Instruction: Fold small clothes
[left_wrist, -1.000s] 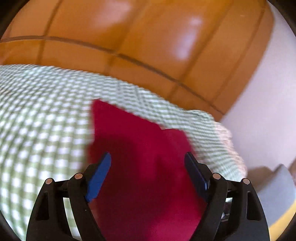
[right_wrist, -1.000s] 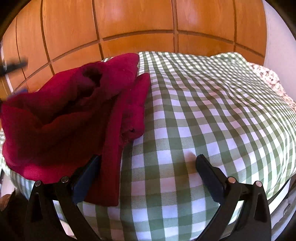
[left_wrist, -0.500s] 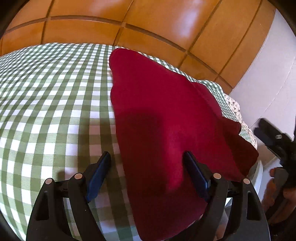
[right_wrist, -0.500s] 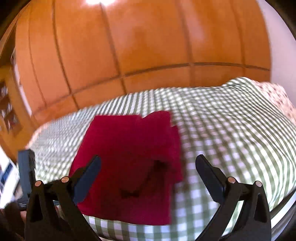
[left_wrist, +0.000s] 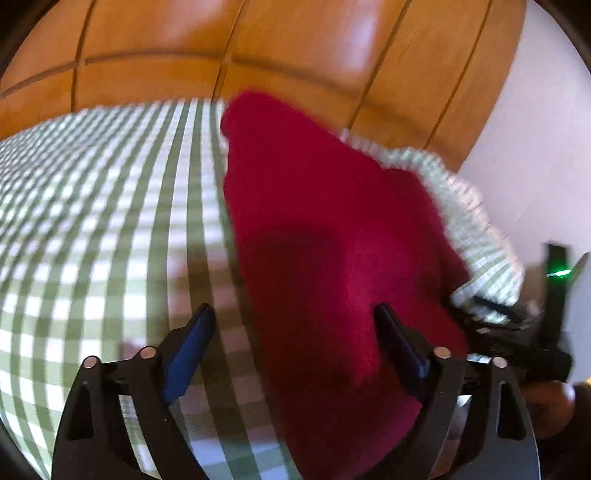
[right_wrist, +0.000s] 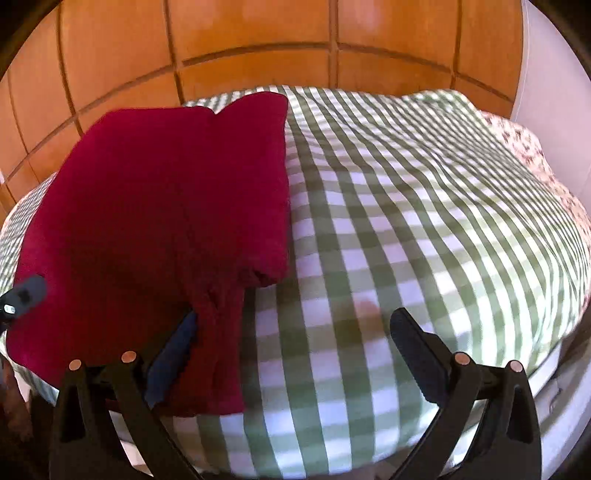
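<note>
Through my left wrist camera, my left claw (left_wrist: 291, 334) is spreading wider, its jaws opening above the bed. The red garment (left_wrist: 325, 236) is lying between and beyond the jaws, running from six o'clock up toward twelve, but neither pad is pressing on it: the blue finger (left_wrist: 190, 350) at eight o'clock is hanging over bare green checked bedcover (left_wrist: 110, 229), and the other is sitting over the cloth's right part. At four o'clock a dark tool with a green light (left_wrist: 557, 273) is showing, blurred, beside part of a hand (left_wrist: 546, 402). Wooden panelling (left_wrist: 295, 48) is filling the top.

Through my right wrist camera, my right claw (right_wrist: 291, 332) is standing wide apart and gripping nothing. The red garment (right_wrist: 159, 206) is lying folded on the bedcover (right_wrist: 424, 221) from nine to eleven o'clock, its lower edge draping over my left finger (right_wrist: 173, 354) at seven o'clock; whether they are touching I cannot tell. The right finger is hovering over bare checks at five o'clock.
</note>
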